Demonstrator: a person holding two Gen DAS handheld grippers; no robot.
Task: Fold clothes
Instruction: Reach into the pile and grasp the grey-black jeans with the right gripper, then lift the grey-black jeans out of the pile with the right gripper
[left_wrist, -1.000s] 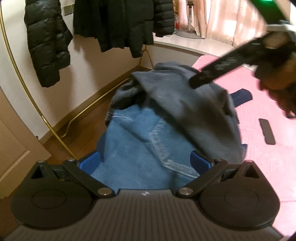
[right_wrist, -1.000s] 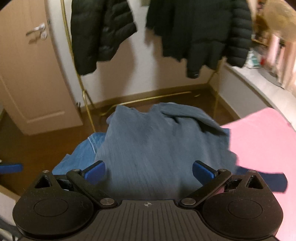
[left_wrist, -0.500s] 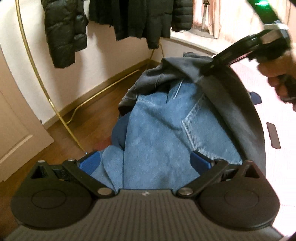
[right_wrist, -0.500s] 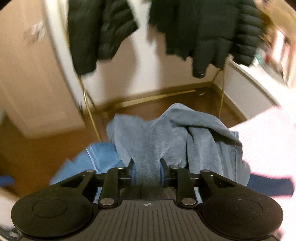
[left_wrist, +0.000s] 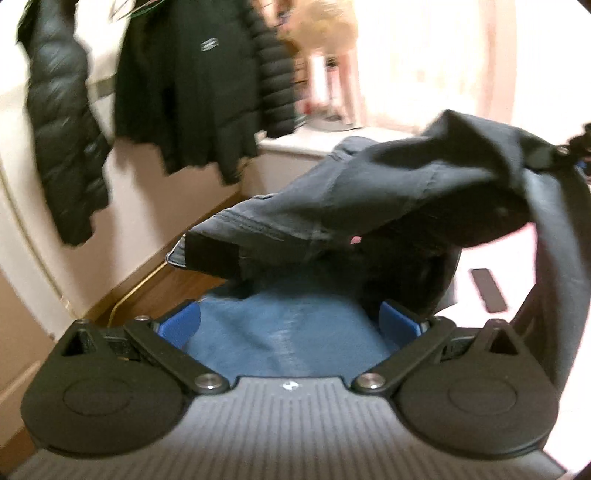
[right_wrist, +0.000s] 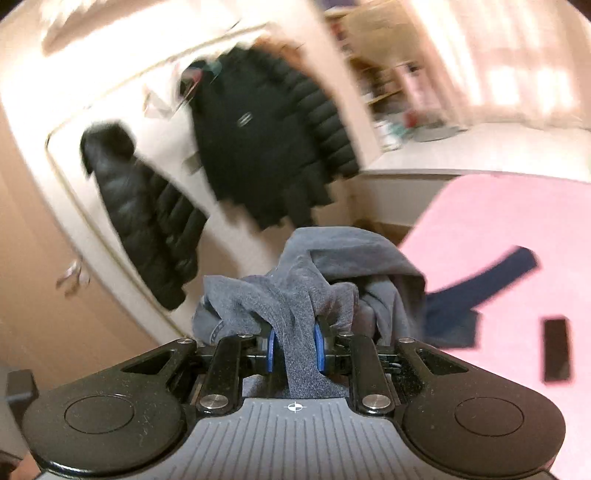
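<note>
A grey garment (right_wrist: 332, 258) hangs bunched from my right gripper (right_wrist: 294, 347), whose blue pads are shut on a fold of it. In the left wrist view the same grey garment (left_wrist: 369, 192) is lifted and stretched across the upper middle, with the right gripper (left_wrist: 543, 155) holding its top right corner. Beneath it lie blue jeans (left_wrist: 280, 347). My left gripper (left_wrist: 290, 319) is open, its blue pads wide apart over the jeans, gripping nothing.
A pink bed cover (right_wrist: 498, 221) lies to the right, with a dark blue garment (right_wrist: 491, 277) and a flat black device (right_wrist: 556, 349) on it. Black puffer jackets (right_wrist: 266, 140) hang on a gold rack by the wall. A door (right_wrist: 37, 295) stands left.
My right gripper closed on the grey garment and swung it up and to the right, uncovering the jeans. The left gripper rose a little and stayed open.
</note>
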